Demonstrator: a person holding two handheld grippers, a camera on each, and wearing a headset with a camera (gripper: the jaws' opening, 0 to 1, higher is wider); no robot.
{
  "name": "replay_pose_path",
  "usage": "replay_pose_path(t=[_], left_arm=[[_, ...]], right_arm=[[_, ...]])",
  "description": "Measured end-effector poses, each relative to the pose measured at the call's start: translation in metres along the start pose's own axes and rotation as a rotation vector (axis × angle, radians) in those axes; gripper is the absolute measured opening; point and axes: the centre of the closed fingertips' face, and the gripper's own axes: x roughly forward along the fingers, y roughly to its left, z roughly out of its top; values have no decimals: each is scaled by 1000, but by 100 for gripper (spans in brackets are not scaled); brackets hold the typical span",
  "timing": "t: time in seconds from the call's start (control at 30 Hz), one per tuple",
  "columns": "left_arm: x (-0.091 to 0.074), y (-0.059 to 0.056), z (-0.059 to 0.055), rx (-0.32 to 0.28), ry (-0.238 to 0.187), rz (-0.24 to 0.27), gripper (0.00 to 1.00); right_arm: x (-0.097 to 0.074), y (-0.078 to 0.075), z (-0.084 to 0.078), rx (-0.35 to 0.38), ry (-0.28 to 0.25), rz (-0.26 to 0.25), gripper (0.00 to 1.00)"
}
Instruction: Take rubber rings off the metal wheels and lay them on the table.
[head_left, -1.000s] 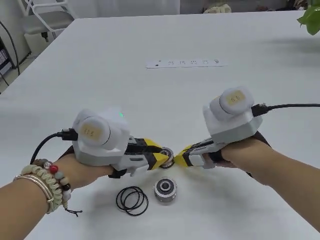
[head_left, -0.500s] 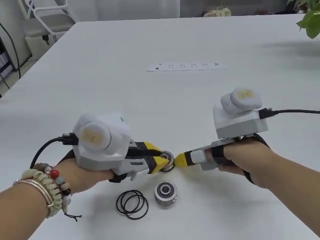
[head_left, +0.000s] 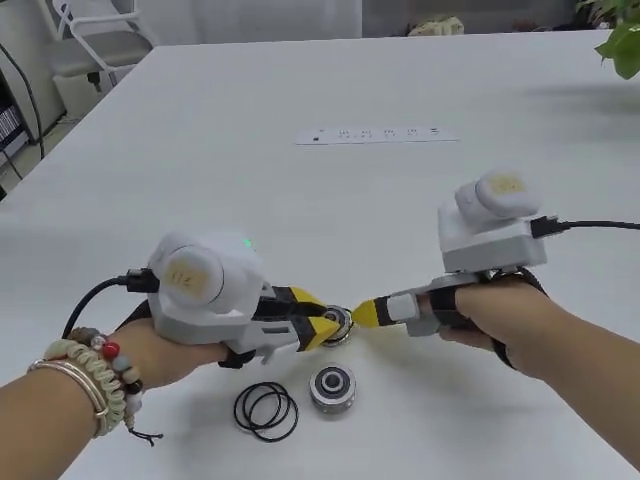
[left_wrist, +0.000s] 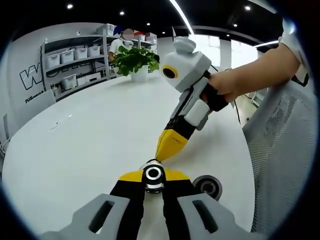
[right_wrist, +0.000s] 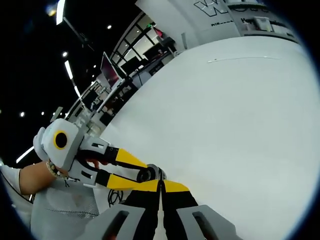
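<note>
Above the table (head_left: 300, 200), clamping a metal wheel (head_left: 338, 321) in left gripper (head_left: 324, 326), touching its rim with right gripper (head_left: 362, 315), jaws together.

Power strip (head_left: 377, 134), potted plant (left_wrist: 134, 60).

A: What do the grippers look like?
B: The left gripper (head_left: 333, 326) and right gripper (head_left: 364, 315) are white and grey, with black and yellow jaws, a round yellow sticker (head_left: 185, 275) and a black cable (head_left: 92, 296) each.
A: What is worn?
B: Bead bracelets (head_left: 98, 368) on the left wrist. A black band (head_left: 445, 298) on the right hand (head_left: 495, 318).
</note>
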Motion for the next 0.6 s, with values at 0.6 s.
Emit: replay_pose_path(t=[0.6], left_arm=[[0,-1,0,33,3,0,7]], right_arm=[[3,11,1,-151,49,-35,0]])
